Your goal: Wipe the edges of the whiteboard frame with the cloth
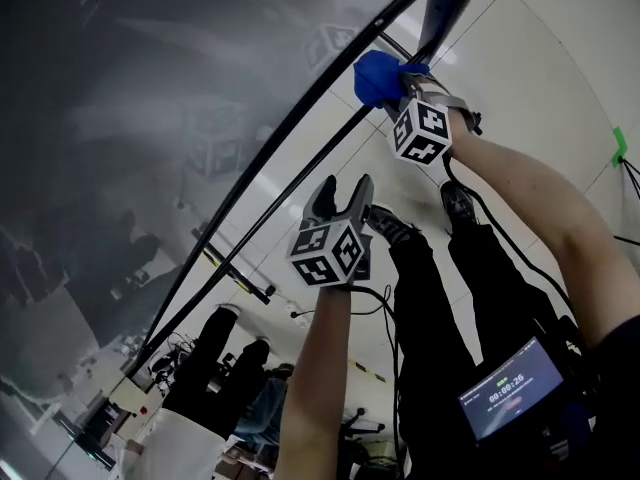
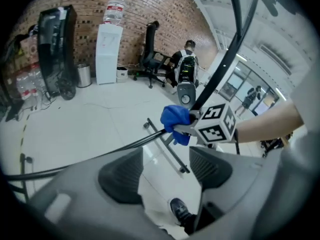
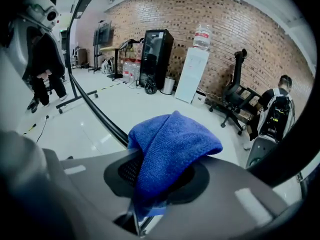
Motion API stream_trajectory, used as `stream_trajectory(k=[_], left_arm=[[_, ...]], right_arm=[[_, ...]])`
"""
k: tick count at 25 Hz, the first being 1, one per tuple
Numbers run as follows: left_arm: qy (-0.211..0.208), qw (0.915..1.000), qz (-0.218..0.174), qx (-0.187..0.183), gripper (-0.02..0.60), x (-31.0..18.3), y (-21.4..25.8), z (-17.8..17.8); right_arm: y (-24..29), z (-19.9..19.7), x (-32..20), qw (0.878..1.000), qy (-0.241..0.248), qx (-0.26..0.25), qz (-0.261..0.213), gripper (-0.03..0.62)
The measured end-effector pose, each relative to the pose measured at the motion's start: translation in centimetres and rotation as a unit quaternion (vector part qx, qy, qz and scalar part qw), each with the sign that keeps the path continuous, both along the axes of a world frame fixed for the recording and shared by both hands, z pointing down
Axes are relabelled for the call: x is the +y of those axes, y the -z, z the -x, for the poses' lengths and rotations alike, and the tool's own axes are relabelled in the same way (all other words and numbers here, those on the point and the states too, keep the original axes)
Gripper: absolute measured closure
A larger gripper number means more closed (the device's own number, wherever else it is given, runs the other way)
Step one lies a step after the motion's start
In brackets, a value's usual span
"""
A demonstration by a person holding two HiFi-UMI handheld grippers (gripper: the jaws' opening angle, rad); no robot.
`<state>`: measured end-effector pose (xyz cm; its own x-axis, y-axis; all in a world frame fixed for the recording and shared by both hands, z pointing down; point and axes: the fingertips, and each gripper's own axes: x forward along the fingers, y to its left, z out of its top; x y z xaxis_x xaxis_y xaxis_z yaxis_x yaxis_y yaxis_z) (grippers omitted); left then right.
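left claw (image 1: 343, 191) gapes empty beside the whiteboard frame (image 3: 97, 110); right claw (image 1: 396, 84) clenches the blue cloth (image 1: 377, 76) at its edge.

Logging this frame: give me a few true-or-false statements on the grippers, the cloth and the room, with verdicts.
1. The right gripper has its jaws shut on the blue cloth. True.
2. The left gripper holds a second cloth. False: its jaws stand apart with nothing between them.
3. The cloth sits at the black whiteboard frame. True.
4. The far wall is plain white plaster. False: it is a brick wall.
5. A water dispenser with a bottle on top stands by that wall. True.
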<state>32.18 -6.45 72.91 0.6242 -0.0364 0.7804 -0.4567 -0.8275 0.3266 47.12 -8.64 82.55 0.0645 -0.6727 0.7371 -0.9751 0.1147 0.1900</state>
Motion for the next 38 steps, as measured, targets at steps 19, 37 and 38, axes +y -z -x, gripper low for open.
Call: stream_trajectory(k=[19, 37, 38], left_arm=[[0.152, 0.9883, -0.006, 0.012, 0.295, -1.2, -3.3, 15.7], [0.247, 0.9683, -0.002, 0.033, 0.295, -1.1, -3.1, 25.6], [0.253, 0.9669, -0.002, 0.034, 0.295, -0.9, -3.2, 26.1]], right_arm=[[-1.4, 10.6, -4.0, 0.98, 0.187, 0.056, 0.03, 0.499], [-2.7, 14.0, -5.8, 0.898, 0.362, 0.224, 0.108, 0.493], [-2.5, 14.0, -5.8, 0.897, 0.362, 0.228, 0.108, 0.493]])
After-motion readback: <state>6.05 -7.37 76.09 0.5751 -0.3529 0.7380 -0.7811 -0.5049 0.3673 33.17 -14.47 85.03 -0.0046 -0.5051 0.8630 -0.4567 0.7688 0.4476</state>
